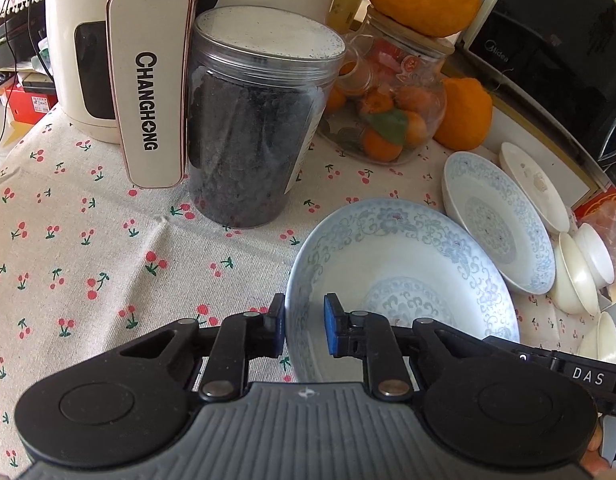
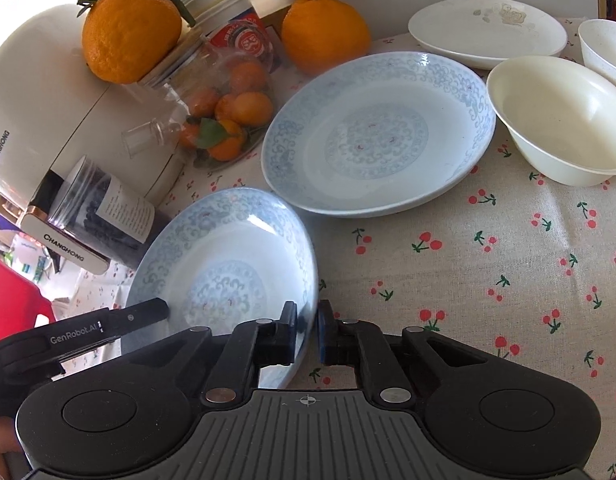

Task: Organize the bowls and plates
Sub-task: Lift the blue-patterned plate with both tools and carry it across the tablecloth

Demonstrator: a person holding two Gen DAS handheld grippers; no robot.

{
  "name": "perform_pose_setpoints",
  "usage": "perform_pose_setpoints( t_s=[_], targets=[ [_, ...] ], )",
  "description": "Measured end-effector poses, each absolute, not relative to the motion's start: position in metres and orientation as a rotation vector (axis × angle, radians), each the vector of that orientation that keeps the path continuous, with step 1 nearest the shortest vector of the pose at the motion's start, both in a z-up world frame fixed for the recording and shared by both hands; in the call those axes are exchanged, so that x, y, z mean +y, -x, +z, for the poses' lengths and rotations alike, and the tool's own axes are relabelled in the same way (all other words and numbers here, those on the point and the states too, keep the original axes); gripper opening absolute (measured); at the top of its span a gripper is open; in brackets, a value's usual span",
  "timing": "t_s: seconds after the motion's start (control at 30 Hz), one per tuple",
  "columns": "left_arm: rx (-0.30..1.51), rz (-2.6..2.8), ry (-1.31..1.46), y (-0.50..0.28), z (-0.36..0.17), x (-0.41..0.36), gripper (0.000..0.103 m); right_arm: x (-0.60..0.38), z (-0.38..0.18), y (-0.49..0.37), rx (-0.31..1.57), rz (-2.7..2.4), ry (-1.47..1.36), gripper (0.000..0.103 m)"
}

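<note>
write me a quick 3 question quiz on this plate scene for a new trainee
1. True or false: the right gripper is closed on the rim of the near blue-patterned plate.
2. What sits on top of the glass jar of small oranges? A) a large orange B) a paper cup C) a white bowl
3. Fill in: the right wrist view shows ___ blue-patterned plates.

Key
1. True; the rim is pinched between its pads.
2. A
3. Two: the near one and the far blue-patterned plate lying flat on the cloth.
</note>
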State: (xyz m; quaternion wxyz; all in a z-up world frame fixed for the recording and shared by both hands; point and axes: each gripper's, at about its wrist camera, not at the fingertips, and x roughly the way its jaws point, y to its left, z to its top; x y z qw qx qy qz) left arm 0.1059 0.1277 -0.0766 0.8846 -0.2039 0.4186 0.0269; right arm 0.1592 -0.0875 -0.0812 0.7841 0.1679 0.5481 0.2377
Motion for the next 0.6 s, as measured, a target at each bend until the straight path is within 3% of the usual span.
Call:
perform_pose_setpoints(
  t_s=[0.6],
  targets=[
    [0.886,-0.002,0.462,-0.05,-0.051,0.125,0.011,-0.113,-0.043,-0.116,1.219,0.524,-0.329,0.012]
  ],
)
